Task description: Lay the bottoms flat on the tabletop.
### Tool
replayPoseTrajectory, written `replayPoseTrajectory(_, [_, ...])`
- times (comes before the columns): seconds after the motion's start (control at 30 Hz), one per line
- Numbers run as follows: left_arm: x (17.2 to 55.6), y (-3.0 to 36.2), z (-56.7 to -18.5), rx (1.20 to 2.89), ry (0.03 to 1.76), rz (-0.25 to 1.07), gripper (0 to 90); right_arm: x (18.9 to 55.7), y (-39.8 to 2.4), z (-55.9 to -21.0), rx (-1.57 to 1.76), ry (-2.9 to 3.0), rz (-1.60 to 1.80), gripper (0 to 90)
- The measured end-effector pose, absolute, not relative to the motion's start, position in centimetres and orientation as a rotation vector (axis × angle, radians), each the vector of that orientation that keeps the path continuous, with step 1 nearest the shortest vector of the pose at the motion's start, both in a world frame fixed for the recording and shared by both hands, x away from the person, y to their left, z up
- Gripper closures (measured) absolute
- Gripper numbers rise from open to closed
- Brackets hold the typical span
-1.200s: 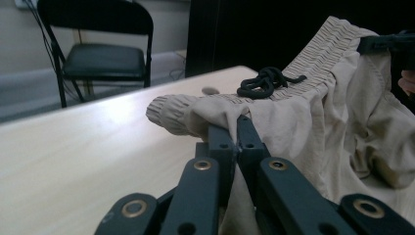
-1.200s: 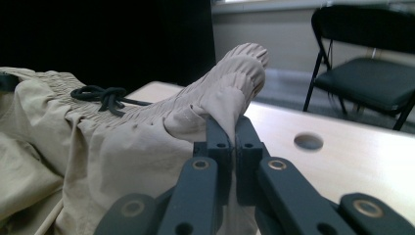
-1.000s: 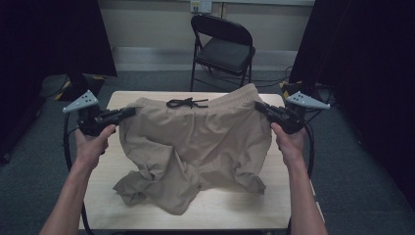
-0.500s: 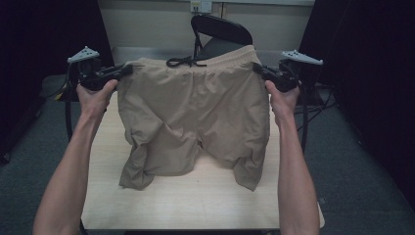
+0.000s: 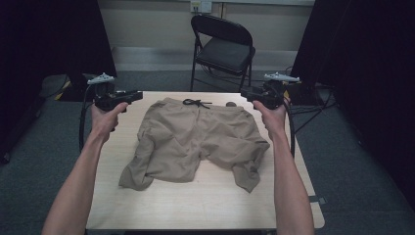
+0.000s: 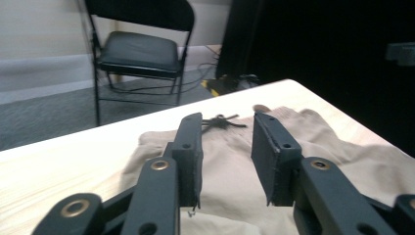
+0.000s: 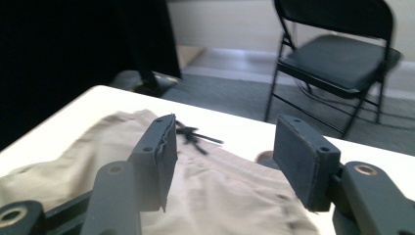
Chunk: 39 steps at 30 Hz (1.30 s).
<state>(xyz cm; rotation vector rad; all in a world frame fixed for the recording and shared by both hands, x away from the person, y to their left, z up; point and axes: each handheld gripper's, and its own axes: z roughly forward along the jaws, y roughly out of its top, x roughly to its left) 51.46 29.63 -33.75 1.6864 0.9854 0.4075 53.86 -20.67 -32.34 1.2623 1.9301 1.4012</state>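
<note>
From the high view I see a pair of tan shorts [image 5: 195,142] lying flat in the middle of the pale wooden tabletop [image 5: 205,205], waistband at the far edge with a dark drawstring [image 5: 195,103], the two legs crumpled toward the near side. My left gripper [image 5: 128,96] hovers off the far left corner of the shorts, my right gripper [image 5: 250,94] off the far right corner; neither touches the cloth. A black folding chair [image 5: 222,49] stands beyond the table.

In the left gripper view, the fingers [image 6: 191,156] stand apart, having just been opening, with nothing clamped between them; the shorts [image 6: 235,171] lie below and beyond.

In the right gripper view, the fingers [image 7: 306,166] are wide apart, also just opened and gripping nothing, above the waistband and drawstring [image 7: 193,136].
</note>
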Motion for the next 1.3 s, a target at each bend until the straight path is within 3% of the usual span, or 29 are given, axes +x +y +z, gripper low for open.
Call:
replayPoseTrajectory(0.27, [48.2, 28.3, -34.7, 1.69, 0.901, 0.345, 72.4, 49.9, -18.4, -33.2, 1.145, 1.992, 1.52, 36.4])
replayPoseTrajectory(0.57, [43.3, 27.0, -37.5, 1.777, 0.846, 0.3, 74.3, 44.5, -13.4, -38.8, 1.021, 2.244, 1.456, 38.1])
replayPoseTrajectory(0.8, [39.2, 26.8, -41.6, 1.876, 0.841, 0.214, 72.0, 41.6, -10.0, -41.6, 0.922, 2.393, 1.514, 48.5])
replayPoseTrajectory(1.0, [38.0, 27.7, -46.1, 1.93, 0.924, 0.158, 67.2, 40.3, -6.6, -44.6, 0.864, 2.537, 1.467, 56.4])
replayPoseTrajectory(1.07, [38.2, 28.2, -46.9, 1.946, 0.955, 0.158, 62.1, 40.3, -5.4, -45.7, 0.845, 2.582, 1.438, 54.7])
replayPoseTrajectory(1.17, [38.5, 28.8, -47.7, 1.964, 1.019, 0.211, 56.9, 40.4, -4.2, -47.0, 0.847, 2.628, 1.428, 44.6])
replayPoseTrajectory(1.3, [39.0, 30.2, -48.7, 1.942, 1.097, 0.24, 55.5, 40.2, -3.5, -47.8, 0.803, 2.656, 1.399, 38.8])
